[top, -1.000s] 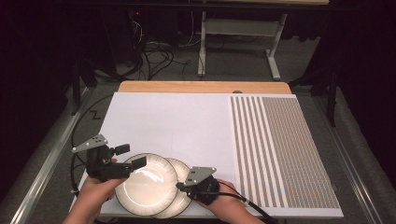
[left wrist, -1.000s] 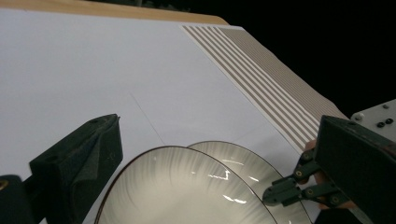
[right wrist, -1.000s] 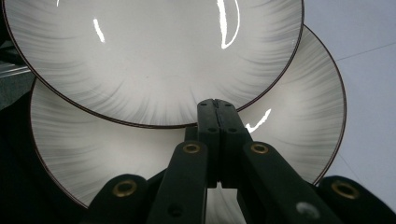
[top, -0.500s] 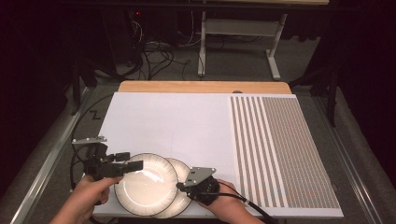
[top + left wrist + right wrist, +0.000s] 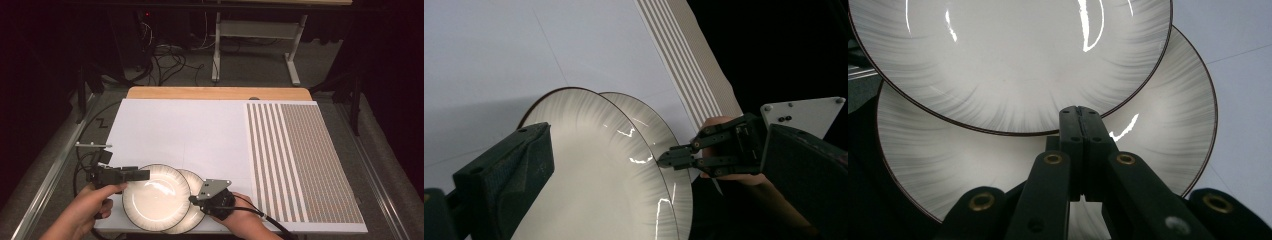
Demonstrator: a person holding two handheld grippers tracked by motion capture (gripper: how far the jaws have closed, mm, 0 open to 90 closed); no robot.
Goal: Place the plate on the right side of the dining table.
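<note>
Two plates overlapping at near bench edge. Upper plate lying partly over lower plate.

Left hand-held gripper clamping upper plate's left rim, jaws astride it. Right hand-held gripper jaws pressed together at lower plate's rim; whether rim is pinched, cannot tell.

Risk: glazed rim slipping from narrow pinch; plates scraping or knocking; lower plate sliding off near edge.

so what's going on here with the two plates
A person works two handheld grippers on a pair of overlapping plates at the near edge of the white table. The left gripper grips the rim of the upper plate. The right gripper has its jaws closed at the rim of the lower plate, which lies partly under the upper plate.
</note>
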